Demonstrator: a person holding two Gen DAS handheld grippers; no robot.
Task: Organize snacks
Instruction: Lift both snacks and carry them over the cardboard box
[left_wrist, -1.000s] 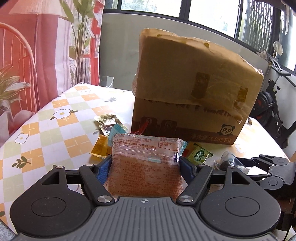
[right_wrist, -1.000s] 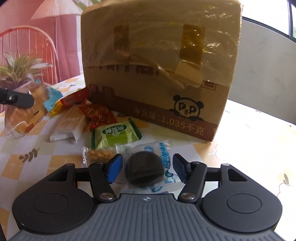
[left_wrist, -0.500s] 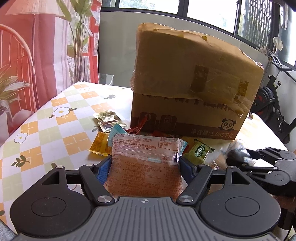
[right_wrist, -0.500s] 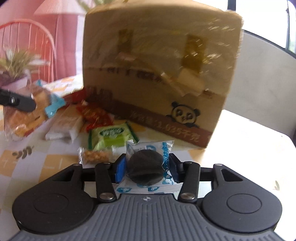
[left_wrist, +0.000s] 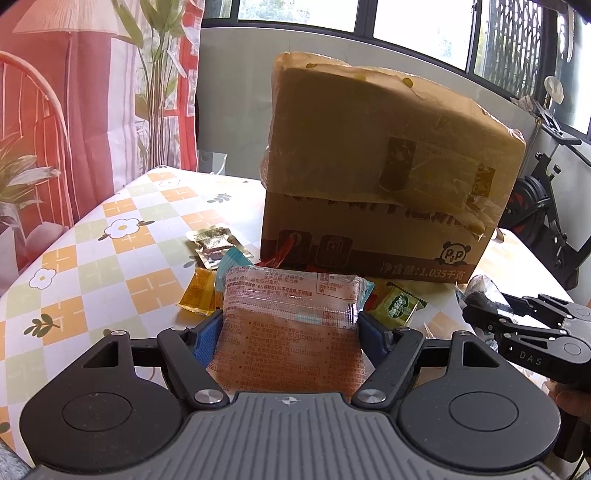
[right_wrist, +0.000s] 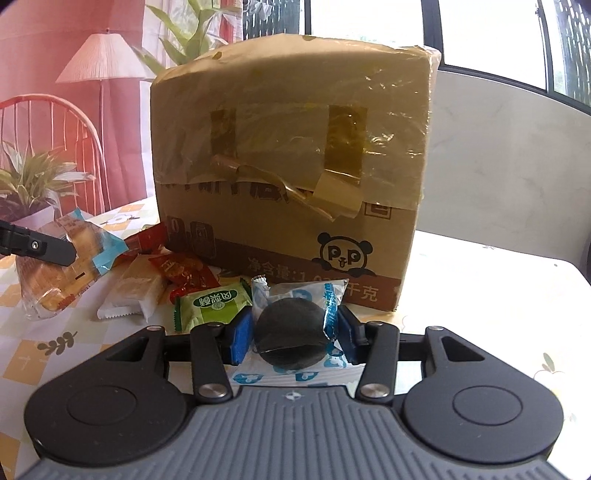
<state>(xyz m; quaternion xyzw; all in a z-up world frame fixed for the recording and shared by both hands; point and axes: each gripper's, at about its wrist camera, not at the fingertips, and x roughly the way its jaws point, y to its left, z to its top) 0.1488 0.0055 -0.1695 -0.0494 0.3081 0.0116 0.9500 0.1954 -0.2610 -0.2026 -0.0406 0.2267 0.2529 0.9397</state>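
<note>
My left gripper (left_wrist: 290, 332) is shut on a clear-wrapped orange cake pack (left_wrist: 291, 325) and holds it above the table. The pack also shows in the right wrist view (right_wrist: 55, 273), gripped at the far left. My right gripper (right_wrist: 291, 332) is shut on a dark round cookie in a clear blue-printed wrapper (right_wrist: 291, 328), lifted off the table; it shows in the left wrist view (left_wrist: 484, 299) at the right. A taped cardboard box (left_wrist: 376, 184) (right_wrist: 291, 162) stands behind both. Loose snacks lie before it: a green packet (right_wrist: 210, 306) (left_wrist: 399, 306), a white packet (right_wrist: 136, 291), a red packet (right_wrist: 184, 273).
An orange sachet (left_wrist: 197, 291) and a gold-brown sachet (left_wrist: 214, 245) lie left of the box on the checked flower tablecloth (left_wrist: 92, 266). A red chair (right_wrist: 48, 140) and a plant (right_wrist: 33, 184) stand beyond the table's left edge. An exercise bike (left_wrist: 543, 206) stands at the right.
My right gripper closed on the dark cookie packet and lifted it off the table. My left gripper kept its hold on the cake pack and rose slightly.
</note>
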